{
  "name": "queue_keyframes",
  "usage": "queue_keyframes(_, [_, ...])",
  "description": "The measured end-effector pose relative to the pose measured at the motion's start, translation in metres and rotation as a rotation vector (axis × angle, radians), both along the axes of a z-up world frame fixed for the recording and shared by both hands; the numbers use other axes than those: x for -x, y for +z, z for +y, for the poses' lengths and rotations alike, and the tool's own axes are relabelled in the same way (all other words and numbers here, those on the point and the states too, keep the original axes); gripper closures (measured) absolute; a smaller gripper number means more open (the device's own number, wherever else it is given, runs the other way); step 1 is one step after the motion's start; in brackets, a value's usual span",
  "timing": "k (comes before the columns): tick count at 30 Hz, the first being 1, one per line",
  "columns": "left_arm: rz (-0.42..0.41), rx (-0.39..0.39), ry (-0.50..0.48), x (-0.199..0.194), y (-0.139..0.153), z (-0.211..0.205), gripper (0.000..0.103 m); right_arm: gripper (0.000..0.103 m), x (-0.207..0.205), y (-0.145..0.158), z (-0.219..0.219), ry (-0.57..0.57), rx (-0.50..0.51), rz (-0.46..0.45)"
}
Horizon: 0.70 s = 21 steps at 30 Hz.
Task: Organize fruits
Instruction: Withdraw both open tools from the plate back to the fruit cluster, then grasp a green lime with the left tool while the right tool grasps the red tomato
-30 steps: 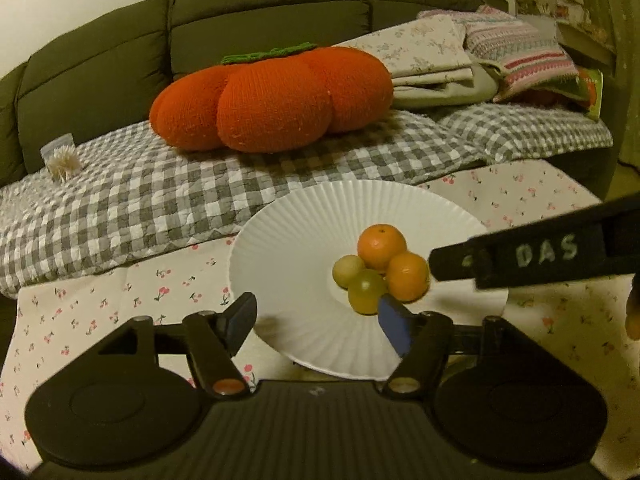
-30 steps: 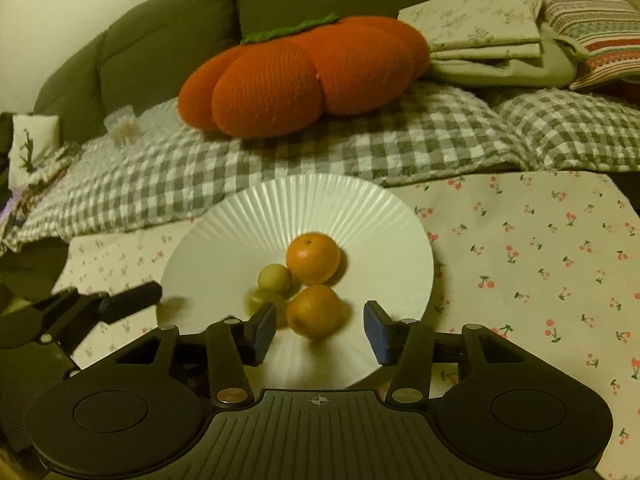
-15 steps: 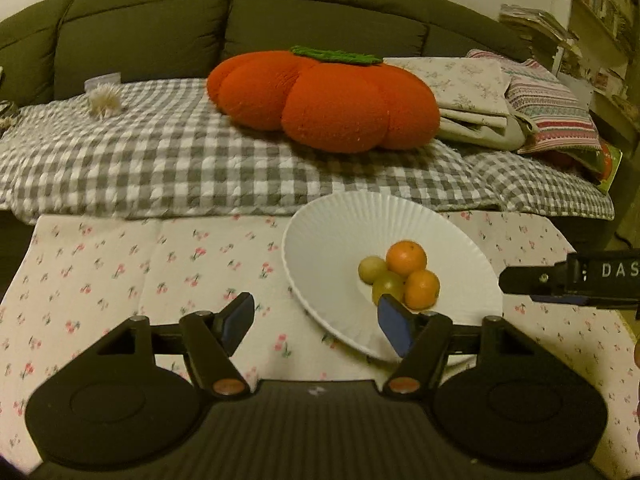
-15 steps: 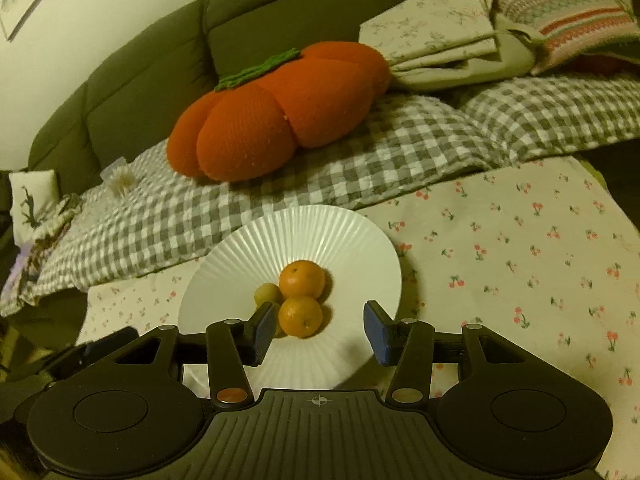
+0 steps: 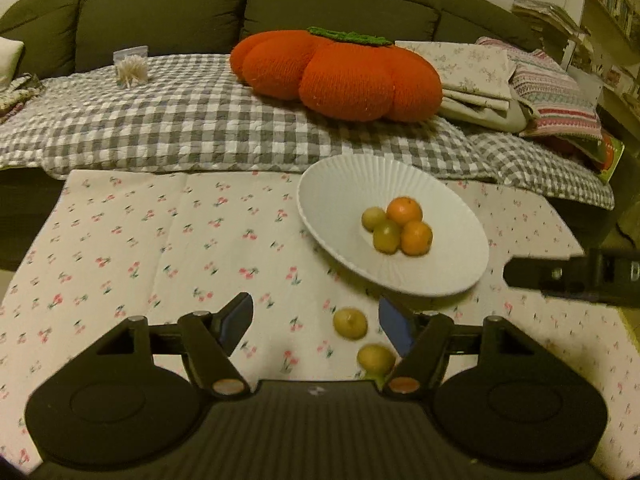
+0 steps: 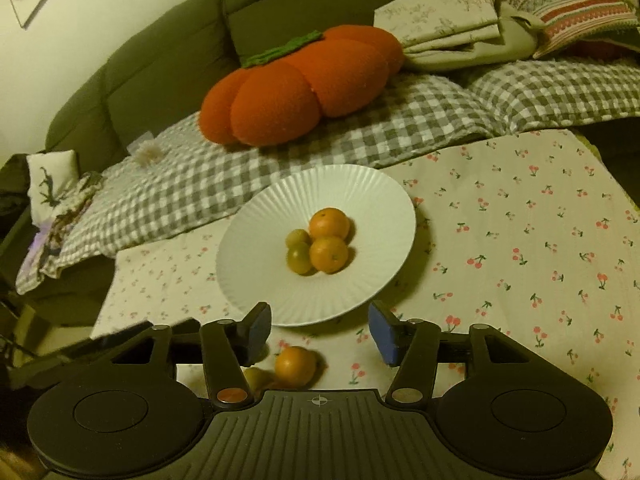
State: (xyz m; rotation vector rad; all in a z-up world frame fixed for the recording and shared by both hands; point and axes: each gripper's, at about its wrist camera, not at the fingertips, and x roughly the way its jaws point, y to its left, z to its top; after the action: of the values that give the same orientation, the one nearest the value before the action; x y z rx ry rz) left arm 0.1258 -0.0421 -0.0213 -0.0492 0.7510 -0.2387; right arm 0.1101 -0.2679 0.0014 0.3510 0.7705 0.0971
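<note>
Fingers (image 6: 256, 330) of the right gripper (image 6: 320, 330) are spreading apart with nothing pinched; an orange (image 6: 295, 366) lies on the table between them, untouched. The left gripper (image 5: 316, 322) has its fingers (image 5: 236, 318) spread too, over two greenish fruits (image 5: 350, 323) on the cherry-print cloth (image 5: 160, 248). Beyond, two oranges (image 5: 404, 211) and two green fruits (image 5: 386, 236) cluster touching on the white plate (image 5: 340, 184), near the table's far edge by the sofa (image 5: 200, 0).
</note>
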Motion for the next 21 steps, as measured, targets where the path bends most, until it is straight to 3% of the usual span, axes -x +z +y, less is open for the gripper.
queue_keyframes(21, [0.07,-0.041,0.061,0.067,-0.02,0.011,0.023,0.026,0.047,-0.017,0.035,0.052,0.013,0.057])
